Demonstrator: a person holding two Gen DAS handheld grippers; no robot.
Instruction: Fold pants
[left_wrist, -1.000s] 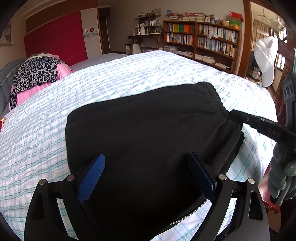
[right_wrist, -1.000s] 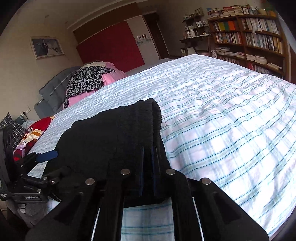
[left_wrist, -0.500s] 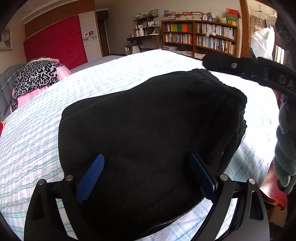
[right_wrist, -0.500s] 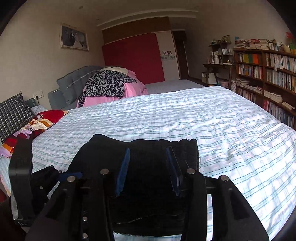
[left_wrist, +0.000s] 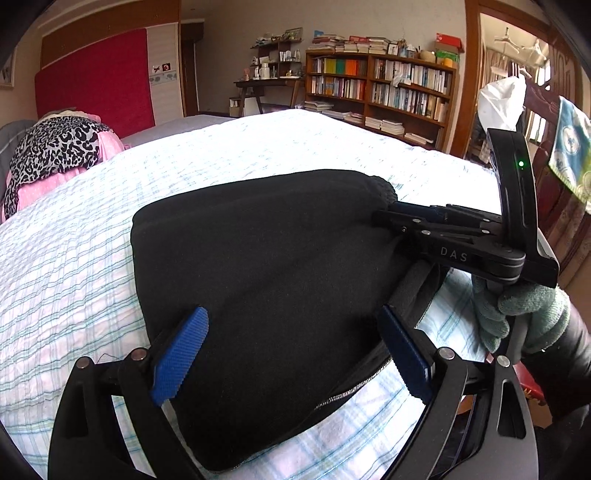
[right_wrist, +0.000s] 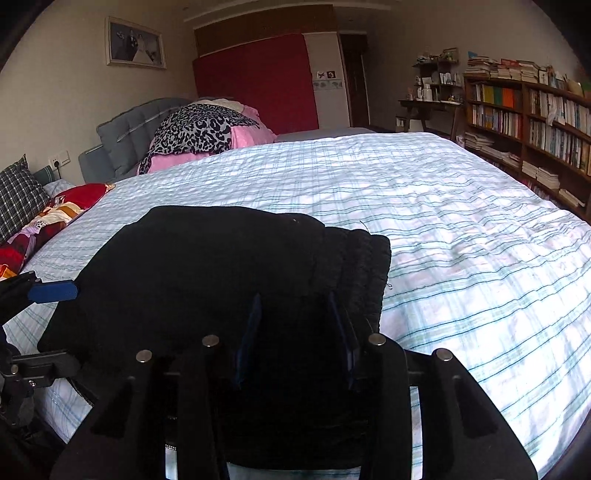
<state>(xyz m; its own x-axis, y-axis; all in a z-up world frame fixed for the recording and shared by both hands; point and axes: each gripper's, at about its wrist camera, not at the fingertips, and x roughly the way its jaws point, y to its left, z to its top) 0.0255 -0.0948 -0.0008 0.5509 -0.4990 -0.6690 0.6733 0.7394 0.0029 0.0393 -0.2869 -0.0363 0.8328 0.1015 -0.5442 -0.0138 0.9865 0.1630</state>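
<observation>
The left gripper (left_wrist: 291, 354) has its fingers spread wide over the near edge of the folded black pants (left_wrist: 266, 266), gripping nothing, likely pressing them flat. The right gripper (right_wrist: 295, 343), fingers half open, straddles the waistband end. The bed (right_wrist: 461, 221) stretches beyond.

Black pants (left_wrist: 273, 266) folded on checked bedspread (left_wrist: 74, 258). Left gripper (left_wrist: 291, 347) spread wide over near edge; right gripper (left_wrist: 384, 218) at the pants' right, ribbed waistband end.
</observation>
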